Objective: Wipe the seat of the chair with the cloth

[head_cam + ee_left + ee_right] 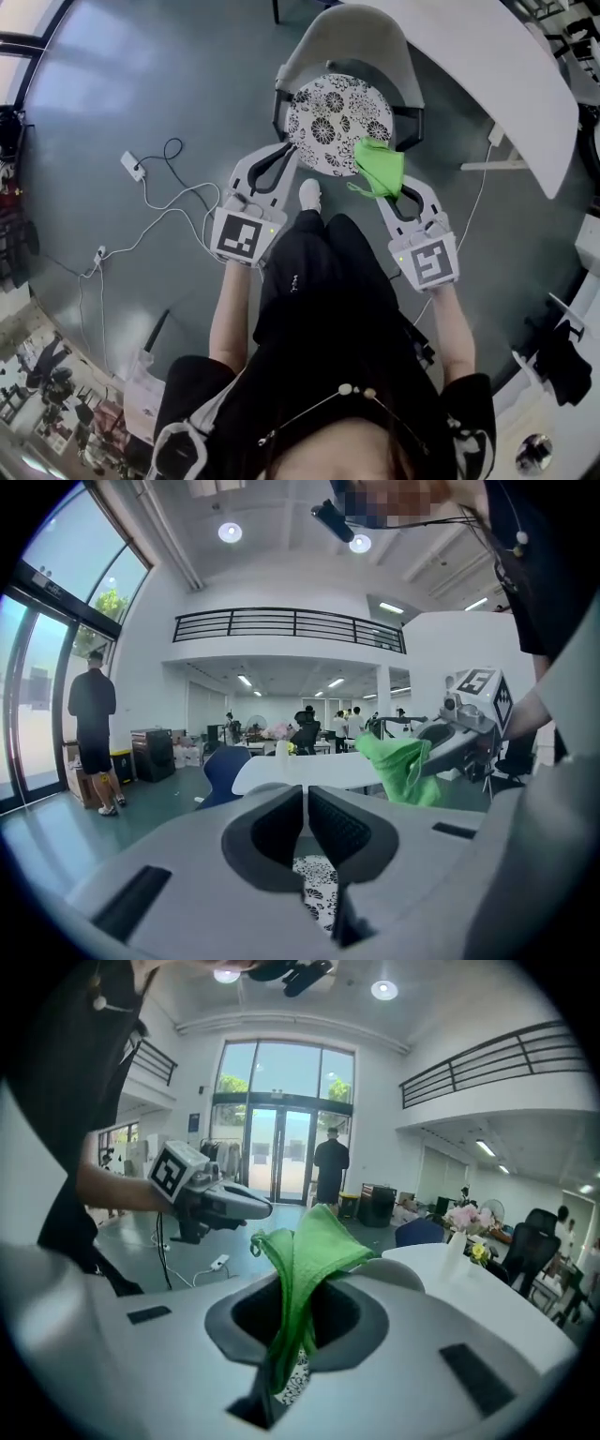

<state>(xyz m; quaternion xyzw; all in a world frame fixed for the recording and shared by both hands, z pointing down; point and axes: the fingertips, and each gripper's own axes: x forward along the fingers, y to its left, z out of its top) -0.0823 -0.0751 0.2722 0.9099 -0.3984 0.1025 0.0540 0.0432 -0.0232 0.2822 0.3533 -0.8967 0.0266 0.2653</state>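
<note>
A white-backed chair [349,37] stands below me, its round seat [333,117] covered in a black-and-white flower print. My right gripper [389,183] is shut on a green cloth [380,169], which hangs over the seat's right front edge. In the right gripper view the green cloth [305,1260] sticks up from between the closed jaws. My left gripper [286,155] is shut with nothing in it, hovering at the seat's left front edge. In the left gripper view the patterned seat [314,892] shows just below the jaws, with the cloth [401,766] to the right.
A white table [497,66] runs close behind and right of the chair. Cables and a power strip [131,167] lie on the grey floor at left. My shoe [309,195] is just in front of the seat. A person [92,728] stands far off by the glass doors.
</note>
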